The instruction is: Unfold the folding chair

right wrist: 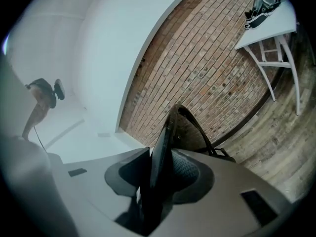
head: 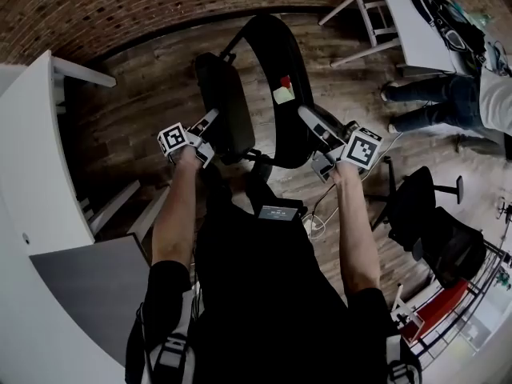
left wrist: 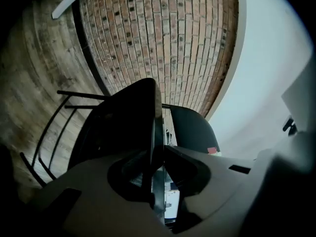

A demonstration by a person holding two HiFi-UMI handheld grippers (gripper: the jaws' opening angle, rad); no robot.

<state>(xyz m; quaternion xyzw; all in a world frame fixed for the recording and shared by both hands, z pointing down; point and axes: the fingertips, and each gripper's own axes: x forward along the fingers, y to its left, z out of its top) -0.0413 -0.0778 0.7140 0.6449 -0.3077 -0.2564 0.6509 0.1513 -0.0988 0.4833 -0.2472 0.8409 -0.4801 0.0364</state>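
The chair is sitting over the wooden floor, between the person holding the tongs and the brick wall. A white tabletop is closing off the left side. A far tabletop with a bag on it is standing at the upper right. Just below it a bystander is standing, and an office chair is sitting by the right arm. Both are well apart from the chair.

The chair's length is running from the tongs away toward the wall, with its two black panels side by side. Whether it is fully upright I cannot tell. The left tongs are clenching the thin edge of the left panel. The right tongs are clenching the rim of the right one.

The left gripper view is showing thin black rods of the frame curving over the floor boards, plainer than from the head. The head view alone is showing the bystander and the office chair. The small red tag on the right panel is appearing in the head view and the left gripper view.
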